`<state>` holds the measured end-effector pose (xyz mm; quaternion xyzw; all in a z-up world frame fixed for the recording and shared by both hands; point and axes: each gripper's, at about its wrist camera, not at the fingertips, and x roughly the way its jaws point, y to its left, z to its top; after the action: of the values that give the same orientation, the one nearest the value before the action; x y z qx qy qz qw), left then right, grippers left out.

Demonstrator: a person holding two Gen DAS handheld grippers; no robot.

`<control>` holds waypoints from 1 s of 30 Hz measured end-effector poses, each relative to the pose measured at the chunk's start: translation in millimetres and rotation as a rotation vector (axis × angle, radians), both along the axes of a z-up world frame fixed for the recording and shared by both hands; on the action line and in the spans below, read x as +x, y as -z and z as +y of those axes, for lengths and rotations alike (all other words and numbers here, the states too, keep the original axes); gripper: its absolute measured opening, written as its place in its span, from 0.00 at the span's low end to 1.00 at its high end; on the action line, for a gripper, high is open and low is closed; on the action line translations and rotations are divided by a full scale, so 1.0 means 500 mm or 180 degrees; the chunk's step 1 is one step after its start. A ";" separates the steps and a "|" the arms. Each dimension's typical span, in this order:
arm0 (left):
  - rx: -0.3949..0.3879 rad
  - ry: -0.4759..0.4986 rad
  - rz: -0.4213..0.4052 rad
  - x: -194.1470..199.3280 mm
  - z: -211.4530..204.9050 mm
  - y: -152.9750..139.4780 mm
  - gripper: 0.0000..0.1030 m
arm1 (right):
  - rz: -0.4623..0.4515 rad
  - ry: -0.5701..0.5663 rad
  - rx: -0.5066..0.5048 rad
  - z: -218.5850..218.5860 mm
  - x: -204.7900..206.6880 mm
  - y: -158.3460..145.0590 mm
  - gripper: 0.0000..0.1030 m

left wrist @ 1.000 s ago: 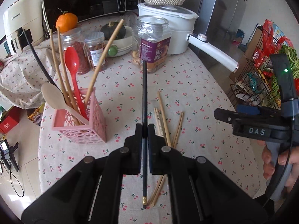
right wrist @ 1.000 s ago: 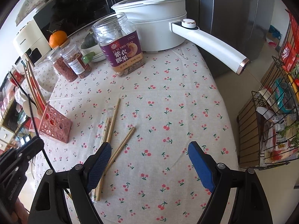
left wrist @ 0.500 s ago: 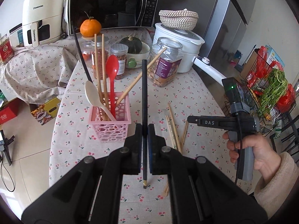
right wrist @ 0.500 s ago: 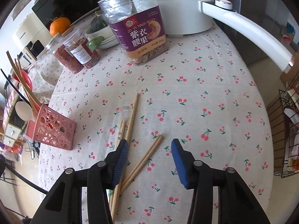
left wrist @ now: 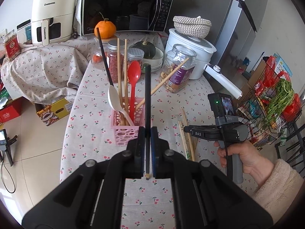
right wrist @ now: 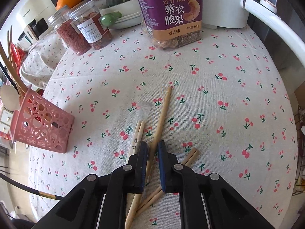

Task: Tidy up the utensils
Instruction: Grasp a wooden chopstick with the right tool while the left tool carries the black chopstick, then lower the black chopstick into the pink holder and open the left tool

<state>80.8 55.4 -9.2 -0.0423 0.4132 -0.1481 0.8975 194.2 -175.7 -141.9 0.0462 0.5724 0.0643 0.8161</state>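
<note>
My left gripper (left wrist: pixel 147 131) is shut on a black chopstick (left wrist: pixel 147 95) and holds it upright above the table, just in front of the pink utensil basket (left wrist: pixel 125 133). The basket holds a white spoon (left wrist: pixel 116 101), a red spoon (left wrist: pixel 133 76), wooden chopsticks and another black chopstick. My right gripper (right wrist: pixel 153 148) is low over the table, its jaws closed around a long wooden chopstick (right wrist: pixel 162 118) that lies on the cloth. More wooden chopsticks (right wrist: pixel 137 135) lie beside and under it. The basket also shows in the right wrist view (right wrist: pixel 43 127).
A cashew jar (right wrist: pixel 169 15), two spice jars (right wrist: pixel 83 28), a white pot with a long handle (left wrist: pixel 221 76), a bowl with a squash (left wrist: pixel 146 49), an orange (left wrist: pixel 104 29) and a microwave (left wrist: pixel 125 7) stand at the table's back. A wire rack (left wrist: pixel 276 105) stands right.
My left gripper has risen and pulled back with the black chopstick. My right gripper has dropped to the table and closed from wide open onto the long wooden chopstick.
</note>
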 end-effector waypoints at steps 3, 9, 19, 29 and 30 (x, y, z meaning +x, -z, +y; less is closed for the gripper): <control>0.0073 -0.0011 -0.0020 0.003 -0.002 0.001 0.06 | 0.0040 0.0022 -0.0024 0.001 -0.005 -0.002 0.08; 0.0028 -0.0001 -0.0099 -0.009 0.010 -0.019 0.06 | -0.0232 0.0030 0.0490 -0.037 -0.034 -0.076 0.06; -0.0069 -0.0066 -0.0503 -0.059 0.019 -0.088 0.06 | -0.1245 -0.0160 0.0554 -0.025 -0.156 -0.266 0.06; -0.0141 -0.0438 -0.1157 -0.075 0.049 -0.149 0.06 | -0.2075 -0.0118 0.0585 0.007 -0.228 -0.375 0.06; -0.0118 -0.0476 -0.1193 -0.072 0.051 -0.148 0.06 | -0.2105 -0.0108 0.0593 0.008 -0.228 -0.377 0.06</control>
<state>44.7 80.7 64.7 -0.0610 0.2319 -0.0938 0.9663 80.0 -171.6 46.4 0.0877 0.2692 0.1413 0.9486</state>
